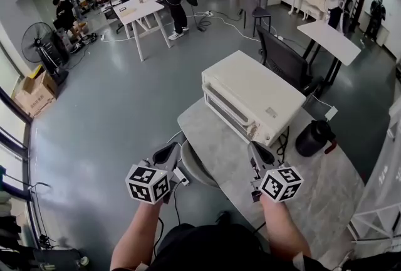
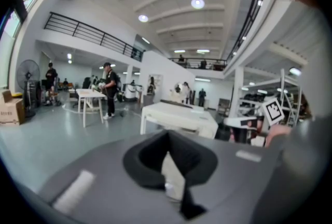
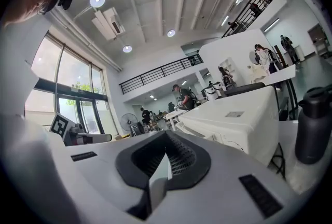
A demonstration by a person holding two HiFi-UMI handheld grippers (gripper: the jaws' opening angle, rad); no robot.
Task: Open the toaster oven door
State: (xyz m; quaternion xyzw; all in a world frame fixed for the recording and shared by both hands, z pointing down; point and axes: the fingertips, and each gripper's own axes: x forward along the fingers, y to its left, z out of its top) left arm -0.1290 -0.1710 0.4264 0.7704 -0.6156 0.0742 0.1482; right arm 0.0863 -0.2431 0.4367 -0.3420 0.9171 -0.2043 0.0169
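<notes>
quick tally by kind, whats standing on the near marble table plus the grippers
toaster oven: 1
dark bottle: 1
grippers: 2, left gripper and right gripper
total: 4

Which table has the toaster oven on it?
The grey table nearest the person: the white toaster oven and a black bottle stand on it. The white table behind and another at right hold no oven.
</notes>
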